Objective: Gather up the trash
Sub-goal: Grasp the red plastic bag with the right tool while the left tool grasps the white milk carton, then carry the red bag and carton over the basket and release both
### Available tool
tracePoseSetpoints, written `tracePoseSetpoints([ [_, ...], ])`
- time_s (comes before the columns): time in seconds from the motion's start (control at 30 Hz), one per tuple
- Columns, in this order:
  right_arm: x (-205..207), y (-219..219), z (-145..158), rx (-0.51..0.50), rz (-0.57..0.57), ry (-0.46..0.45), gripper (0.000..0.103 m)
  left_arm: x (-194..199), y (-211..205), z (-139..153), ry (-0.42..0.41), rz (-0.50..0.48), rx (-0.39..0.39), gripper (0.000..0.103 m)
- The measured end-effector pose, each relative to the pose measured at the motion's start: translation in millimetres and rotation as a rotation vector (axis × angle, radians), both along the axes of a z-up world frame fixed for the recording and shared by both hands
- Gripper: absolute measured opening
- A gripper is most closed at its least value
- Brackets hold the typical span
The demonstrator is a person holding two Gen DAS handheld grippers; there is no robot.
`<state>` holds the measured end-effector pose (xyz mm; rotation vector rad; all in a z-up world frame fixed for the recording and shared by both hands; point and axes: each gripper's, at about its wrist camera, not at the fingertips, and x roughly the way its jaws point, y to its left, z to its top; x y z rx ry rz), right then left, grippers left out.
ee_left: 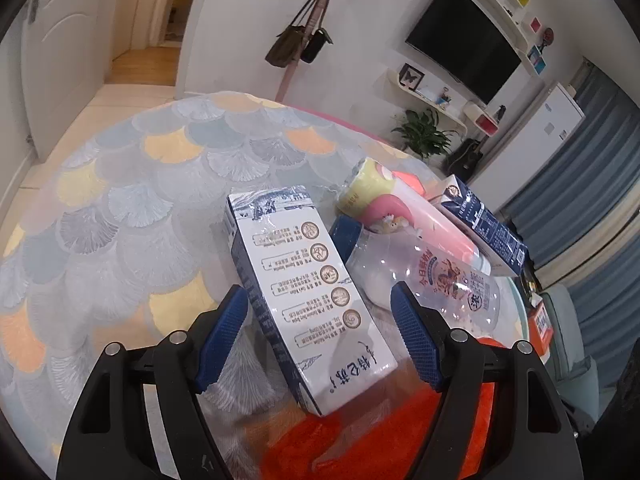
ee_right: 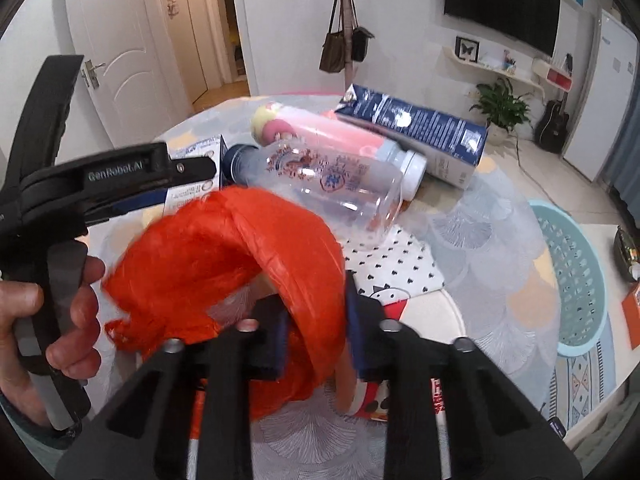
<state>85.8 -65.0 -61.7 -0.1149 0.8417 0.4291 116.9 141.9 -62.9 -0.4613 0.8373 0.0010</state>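
Orange bag (ee_right: 240,264) sits nearest, blurred, its rim pinched between the right gripper's (ee_right: 316,344) blue pads, which stand close together. Round table (ee_left: 132,184) wears a fan-scale cloth in grey, yellow and orange. Behind: white door, coat rack with bags (ee_right: 344,48), wall TV (ee_left: 464,44), plant (ee_right: 500,104), guitar, teal basket (ee_right: 576,280) on the floor. Left gripper (ee_left: 320,332) spread wide, straddling a white-and-blue carton (ee_left: 308,300) without pinching it; its pads are just beside the carton. The carton bears Chinese print, too small to read. "GenRobot.AI" shows on the left gripper body. Trash lies clustered on the table: clear bottle (ee_right: 328,184), pink bottle (ee_right: 332,132), navy carton (ee_right: 420,128).
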Motion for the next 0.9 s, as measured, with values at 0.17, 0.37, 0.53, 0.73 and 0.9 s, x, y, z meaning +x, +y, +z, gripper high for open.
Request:
tracePoseSetpoints([
  [0.17,-6.9,-12.2,17.7,0.061,-0.026,-0.045,0.014,-3.7,1.7,0.0,0.007,0.001,-0.006,0.072],
  [0.37,-14.2,-36.2,42.7,0.098,-0.073,-0.096,0.014,-1.9,-11.6,2.1,0.022,-0.029,0.011,0.072],
  [0.53,-16.0,-57.7,64.4,0.118,-0.114,-0.130,0.014,2.4,-30.8,2.8,0.053,-0.027,0.117,0.073],
  [0.73,-15.6,-89.3,93.3,0.144,-0.171,-0.195,0.014,4.3,-45.0,-0.9,0.080,-0.036,0.208,0.067],
  [0.9,-12.5,-117.1,110.4,0.169,-0.225,-0.241,0.014,-4.8,-41.6,5.0,0.057,-0.034,0.207,0.053],
])
